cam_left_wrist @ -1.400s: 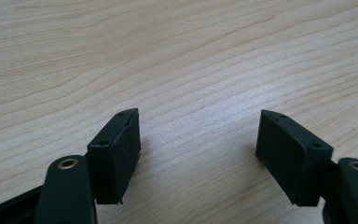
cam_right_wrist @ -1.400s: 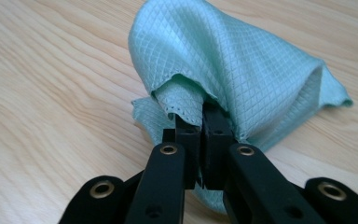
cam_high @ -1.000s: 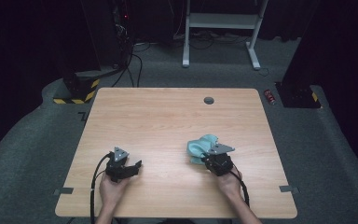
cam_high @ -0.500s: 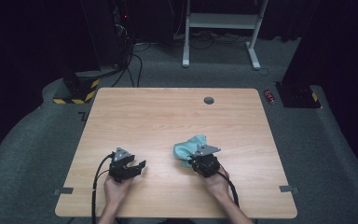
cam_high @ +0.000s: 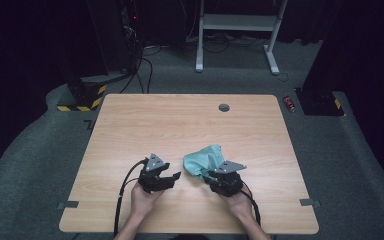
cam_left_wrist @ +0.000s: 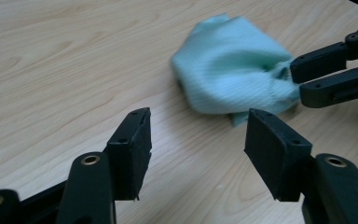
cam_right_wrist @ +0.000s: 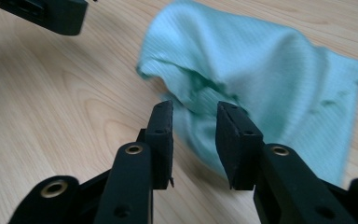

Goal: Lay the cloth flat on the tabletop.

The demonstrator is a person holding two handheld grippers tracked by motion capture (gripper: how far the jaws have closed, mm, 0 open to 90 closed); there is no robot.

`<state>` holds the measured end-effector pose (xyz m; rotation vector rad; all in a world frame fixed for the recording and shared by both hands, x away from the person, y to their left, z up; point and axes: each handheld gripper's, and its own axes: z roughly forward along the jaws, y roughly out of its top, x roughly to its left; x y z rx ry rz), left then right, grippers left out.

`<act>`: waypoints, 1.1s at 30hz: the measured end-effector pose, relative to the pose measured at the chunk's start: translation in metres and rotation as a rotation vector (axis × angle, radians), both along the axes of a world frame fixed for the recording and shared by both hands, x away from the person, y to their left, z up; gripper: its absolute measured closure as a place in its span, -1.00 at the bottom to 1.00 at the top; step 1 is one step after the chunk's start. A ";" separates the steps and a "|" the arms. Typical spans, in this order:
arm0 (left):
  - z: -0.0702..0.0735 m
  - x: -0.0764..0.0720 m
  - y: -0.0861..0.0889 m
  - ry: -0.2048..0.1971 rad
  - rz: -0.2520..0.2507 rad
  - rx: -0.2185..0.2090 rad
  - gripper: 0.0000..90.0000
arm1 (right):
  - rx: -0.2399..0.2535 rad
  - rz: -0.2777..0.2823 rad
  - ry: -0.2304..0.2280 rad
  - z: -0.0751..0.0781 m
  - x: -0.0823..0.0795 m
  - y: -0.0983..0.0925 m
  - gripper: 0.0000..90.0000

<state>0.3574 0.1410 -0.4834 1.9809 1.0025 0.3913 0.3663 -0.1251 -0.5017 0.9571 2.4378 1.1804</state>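
- Since the earlier frame, the teal cloth (cam_high: 204, 160) has been dragged toward 9 o'clock across the table (cam_high: 130, 130), and the left gripper (cam_high: 172, 176) has been brought in toward it.
- Within the last half second the jaws of the right gripper (cam_right_wrist: 193, 133) have been opening; in the right gripper view a clear gap is seen between the fingers, with a loose fold lying in front of them and nothing pinched.
- The left gripper's fingers (cam_left_wrist: 133, 142) are held apart and empty, the cloth lying just beyond them at 1 o'clock.
- The cloth is now crumpled near the table's front middle, between the two grippers.
- It is judged light, soft and limp; a raised fold or free corner is best pinched, since flat areas would slip.
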 end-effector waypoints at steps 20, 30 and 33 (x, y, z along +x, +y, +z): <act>-0.003 0.019 -0.058 0.011 -0.046 0.073 -0.02 | -0.029 -0.072 0.029 -0.018 0.007 -0.006 0.54; -0.012 0.025 -0.062 0.020 -0.057 0.163 0.49 | -0.065 -0.068 0.015 -0.020 0.006 -0.004 0.79; -0.014 0.027 -0.060 0.026 -0.065 0.172 0.75 | -0.069 -0.058 0.008 -0.020 0.005 -0.004 0.88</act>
